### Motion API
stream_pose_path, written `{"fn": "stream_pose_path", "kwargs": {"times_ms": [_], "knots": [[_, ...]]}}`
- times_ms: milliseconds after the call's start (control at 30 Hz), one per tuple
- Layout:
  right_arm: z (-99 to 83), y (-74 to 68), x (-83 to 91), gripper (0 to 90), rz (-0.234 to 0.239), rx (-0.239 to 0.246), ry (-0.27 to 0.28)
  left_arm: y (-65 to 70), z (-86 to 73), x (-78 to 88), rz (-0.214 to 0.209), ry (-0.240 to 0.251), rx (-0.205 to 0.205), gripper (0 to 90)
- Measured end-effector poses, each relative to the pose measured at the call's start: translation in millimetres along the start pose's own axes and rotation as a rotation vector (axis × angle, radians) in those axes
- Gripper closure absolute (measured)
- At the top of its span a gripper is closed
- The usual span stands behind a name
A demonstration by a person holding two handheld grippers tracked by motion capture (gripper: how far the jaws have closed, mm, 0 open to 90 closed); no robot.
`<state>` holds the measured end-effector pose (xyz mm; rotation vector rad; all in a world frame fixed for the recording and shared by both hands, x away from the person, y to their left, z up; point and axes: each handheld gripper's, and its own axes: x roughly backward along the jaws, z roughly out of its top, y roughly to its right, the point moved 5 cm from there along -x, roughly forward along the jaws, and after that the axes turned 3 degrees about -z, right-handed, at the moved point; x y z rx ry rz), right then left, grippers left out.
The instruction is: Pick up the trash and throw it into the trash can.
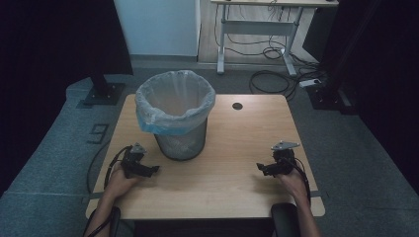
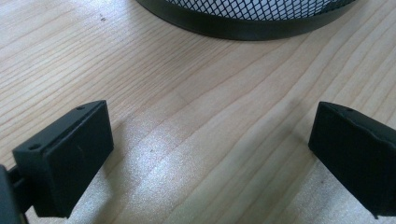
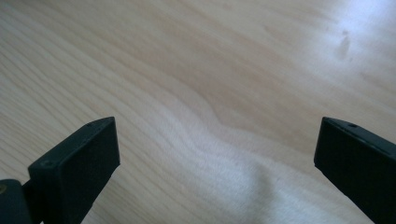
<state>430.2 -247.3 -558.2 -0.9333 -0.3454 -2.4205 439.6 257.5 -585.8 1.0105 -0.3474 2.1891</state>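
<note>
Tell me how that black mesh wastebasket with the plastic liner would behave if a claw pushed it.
The black mesh wastebasket looks light, being open mesh, so it would probably slide on the smooth wooden table. Pushed near its rim, it might tip. Its thin translucent plastic liner looks floppy.

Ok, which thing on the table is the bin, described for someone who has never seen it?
Start at the light wooden table. On its far left part stands a round black wire-mesh wastebasket, lined with a pale translucent plastic bag folded over its rim. It is the tallest thing there, just beyond the left claw.
</note>
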Motion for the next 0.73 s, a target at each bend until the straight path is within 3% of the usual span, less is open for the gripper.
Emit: {"fn": "stream_pose_path", "kwargs": {"times_ms": [233,333,467,733], "knots": [[-23.0,-13.7,-14.0,0.0,0.003,0.026,-0.033,0.1,0.0,0.0,0.000,0.001,0.001,0.0],[-24.9,-17.5,-14.8,0.0,0.004,0.040,-0.027,0.1,0.0,0.0,0.000,0.001,0.001,0.0],[-28.9,-23.3,-16.4,0.0,0.033,0.020,-0.008,0.1,0.0,0.0,0.000,0.001,0.001,0.0],[-29.8,-23.8,-16.1,0.0,0.034,0.015,-0.012,0.3,0.0,-0.1,0.001,0.000,0.001,0.0]]}}
